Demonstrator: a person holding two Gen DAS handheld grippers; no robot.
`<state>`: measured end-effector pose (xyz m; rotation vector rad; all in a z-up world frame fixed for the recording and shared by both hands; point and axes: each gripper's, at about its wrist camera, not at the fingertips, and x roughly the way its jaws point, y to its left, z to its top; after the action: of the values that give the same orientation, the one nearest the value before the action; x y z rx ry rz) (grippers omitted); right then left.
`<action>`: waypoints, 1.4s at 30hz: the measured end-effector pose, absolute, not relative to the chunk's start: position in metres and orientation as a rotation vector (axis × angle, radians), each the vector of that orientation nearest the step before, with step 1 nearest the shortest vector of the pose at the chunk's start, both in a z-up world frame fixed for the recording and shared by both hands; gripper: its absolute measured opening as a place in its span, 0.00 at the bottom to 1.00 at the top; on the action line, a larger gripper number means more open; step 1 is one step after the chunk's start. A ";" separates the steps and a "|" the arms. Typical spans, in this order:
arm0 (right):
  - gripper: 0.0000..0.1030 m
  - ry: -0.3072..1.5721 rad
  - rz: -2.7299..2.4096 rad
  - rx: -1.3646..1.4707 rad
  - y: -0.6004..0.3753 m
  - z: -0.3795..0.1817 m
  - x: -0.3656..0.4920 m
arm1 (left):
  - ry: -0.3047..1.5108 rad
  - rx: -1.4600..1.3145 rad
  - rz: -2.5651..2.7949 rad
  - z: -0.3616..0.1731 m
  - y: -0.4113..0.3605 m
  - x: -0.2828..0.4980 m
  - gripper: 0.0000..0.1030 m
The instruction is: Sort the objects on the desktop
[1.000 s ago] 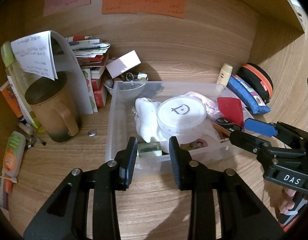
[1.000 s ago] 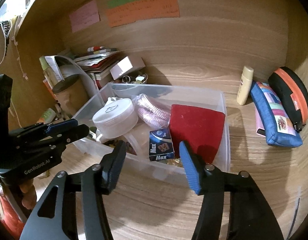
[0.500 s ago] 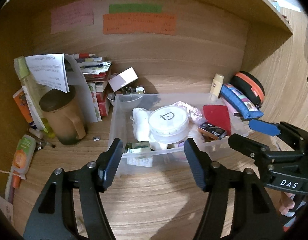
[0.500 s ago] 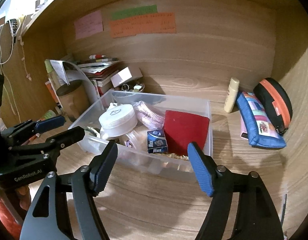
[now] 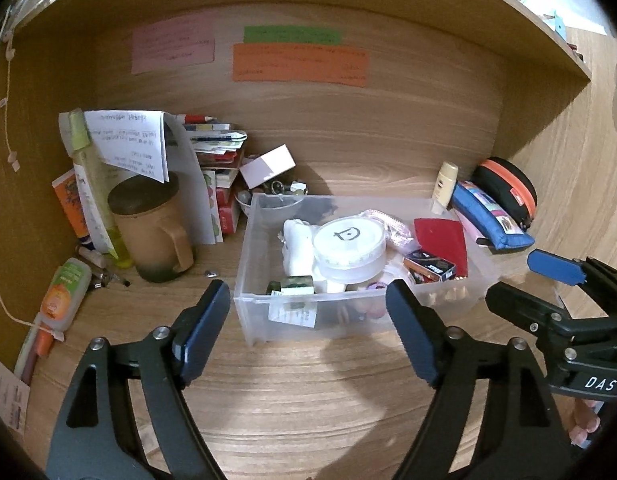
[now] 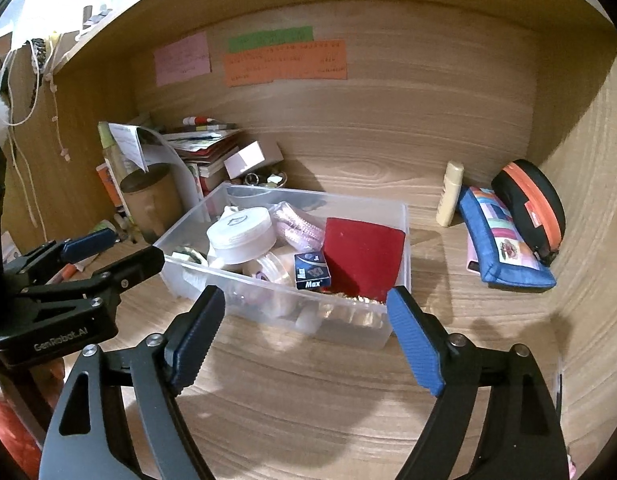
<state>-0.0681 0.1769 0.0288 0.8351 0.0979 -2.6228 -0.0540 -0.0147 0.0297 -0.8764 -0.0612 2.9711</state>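
From the left wrist, the clear bin (image 5: 348, 312) already holds a white tub (image 5: 349, 240) and red pouch (image 5: 442, 236) while a mug (image 5: 152, 232) and glue bottle (image 5: 62, 292) wait left of it — the left gripper (image 5: 308, 320) is opening, nothing between its jaws; from the right wrist, pencil cases (image 6: 504, 240) lie right of the bin, and the right gripper (image 6: 306, 328) is opening, likewise empty — sorting looks partly done.

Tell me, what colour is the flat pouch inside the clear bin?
Dark red. The pouch shows best in the right wrist view, leaning in the bin.
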 end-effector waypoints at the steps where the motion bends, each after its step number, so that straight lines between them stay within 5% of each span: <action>1: 0.79 0.093 -2.622 0.834 0.178 0.029 -0.067 | -0.052 -0.874 2.977 0.030 -0.014 -0.053 0.84; 7: 0.80 0.070 -2.613 0.843 0.184 0.027 -0.065 | -0.049 -0.834 3.002 0.032 -0.012 -0.046 0.93; 42: 0.81 0.021 -2.550 0.933 0.190 0.017 -0.069 | -0.047 -0.840 2.946 0.032 -0.008 -0.044 0.94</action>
<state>-0.0695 0.1901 0.0169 0.9332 0.0208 -2.5501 -0.0439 -0.0085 0.0325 -0.8402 -0.0467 2.9463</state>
